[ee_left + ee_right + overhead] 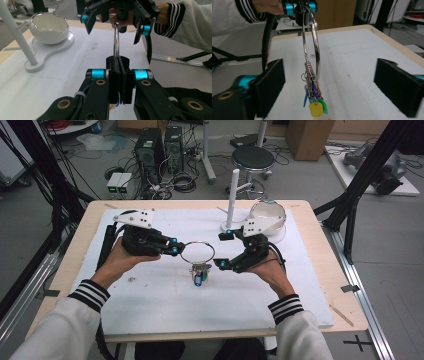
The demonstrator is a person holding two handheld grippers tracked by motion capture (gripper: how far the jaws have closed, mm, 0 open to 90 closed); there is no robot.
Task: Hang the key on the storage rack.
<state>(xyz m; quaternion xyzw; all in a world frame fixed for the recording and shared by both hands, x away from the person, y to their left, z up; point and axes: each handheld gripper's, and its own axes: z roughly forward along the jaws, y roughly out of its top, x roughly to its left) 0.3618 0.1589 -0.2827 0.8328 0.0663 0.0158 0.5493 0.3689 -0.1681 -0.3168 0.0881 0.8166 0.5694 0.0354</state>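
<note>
A: Table (150, 330) with white mat; stand with eggshell bowl (268, 215) at far right, well apart. Where's the work?

B: Mid-table, off the mat. Left gripper (172, 247) is clenched on the rim of the big key ring (197, 252); ring hangs on edge, tags (200, 276) dangling below.

A: Right gripper (223, 250)?

B: Jaws spread wide, holding nothing. Ring lies between them, edge-on, nearer that hand's reach. I'd guess a handover.
</note>
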